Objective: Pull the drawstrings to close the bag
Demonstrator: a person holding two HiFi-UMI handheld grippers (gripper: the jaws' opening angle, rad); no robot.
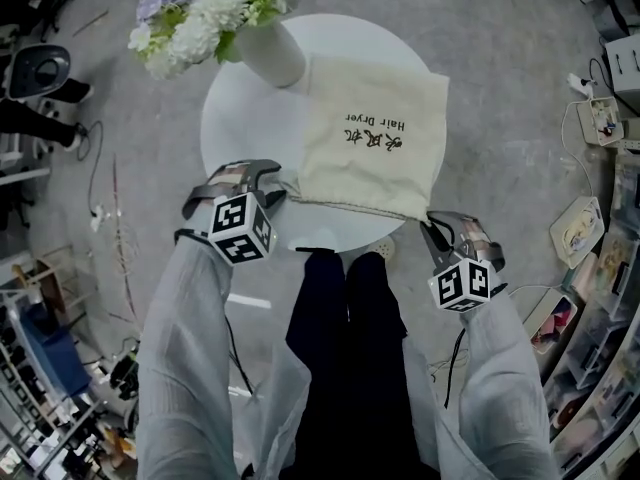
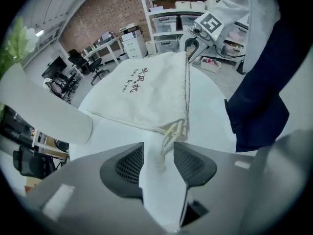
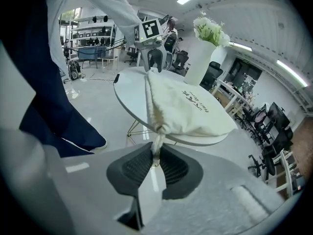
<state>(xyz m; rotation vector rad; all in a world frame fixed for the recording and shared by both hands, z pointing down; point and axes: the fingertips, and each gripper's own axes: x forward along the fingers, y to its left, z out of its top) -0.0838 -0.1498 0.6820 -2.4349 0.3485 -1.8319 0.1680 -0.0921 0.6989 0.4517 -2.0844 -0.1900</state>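
White table (image 1: 250, 133) — bag (image 1: 375, 138) flat | right tool (image 3: 155, 155) clamps drawstring (image 3: 157, 142) | left tool (image 2: 159, 153) open, cord (image 2: 169, 137) seemingly loose between

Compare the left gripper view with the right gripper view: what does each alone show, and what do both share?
Only the left gripper view: the left gripper close up, jaws apart, the left drawstring lying loose between them.
Only the right gripper view: the right gripper close up, jaws shut on the right drawstring.
Both: the bag flat on the table, and the vase.
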